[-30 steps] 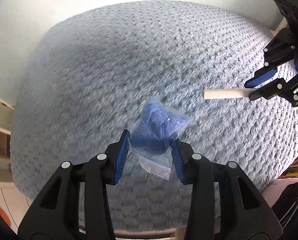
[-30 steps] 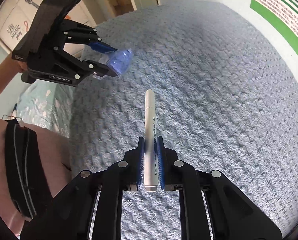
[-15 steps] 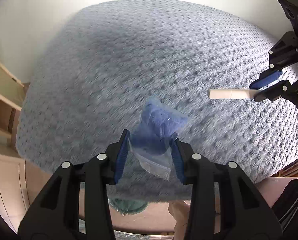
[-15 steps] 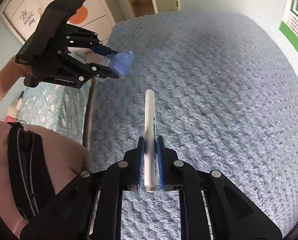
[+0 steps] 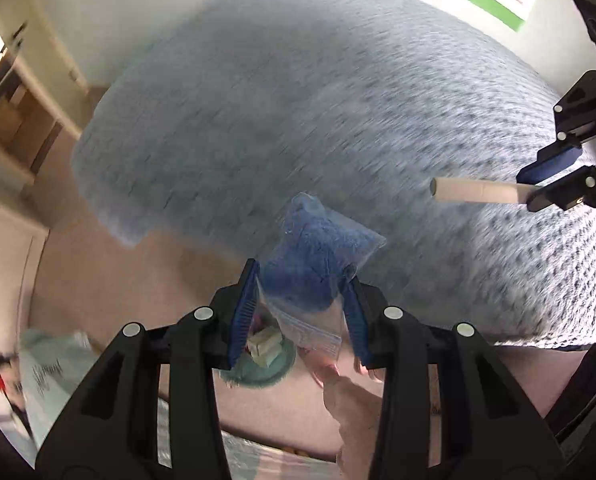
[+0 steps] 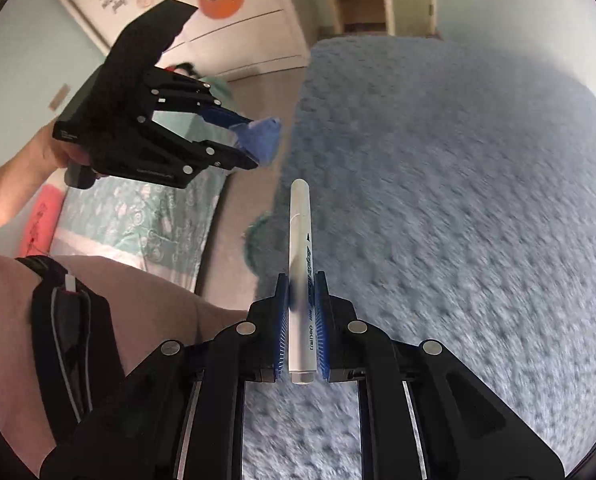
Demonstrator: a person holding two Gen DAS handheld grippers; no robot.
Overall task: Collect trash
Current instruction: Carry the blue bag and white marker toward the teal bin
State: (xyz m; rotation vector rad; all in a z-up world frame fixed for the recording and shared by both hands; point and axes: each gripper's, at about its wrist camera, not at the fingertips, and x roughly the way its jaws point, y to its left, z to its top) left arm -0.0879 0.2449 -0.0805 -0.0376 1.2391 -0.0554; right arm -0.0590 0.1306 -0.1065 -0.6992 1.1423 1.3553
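Plastic bag (image 5: 317,268) with blue stuff inside pinched in left tongs (image 5: 299,308), hanging above teal bin (image 5: 258,364) on floor. Marker (image 6: 302,276) clamped tight in right tongs (image 6: 301,320) over blue bed (image 6: 457,200). Risk imo: crinkly bag held by middle only, could slip and miss bin; marker sticks out far, could swivel loose.

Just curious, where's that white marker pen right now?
The white marker is clamped between the right gripper's blue pads, pointing out above the grey-blue rug; in the left wrist view it shows at far right.
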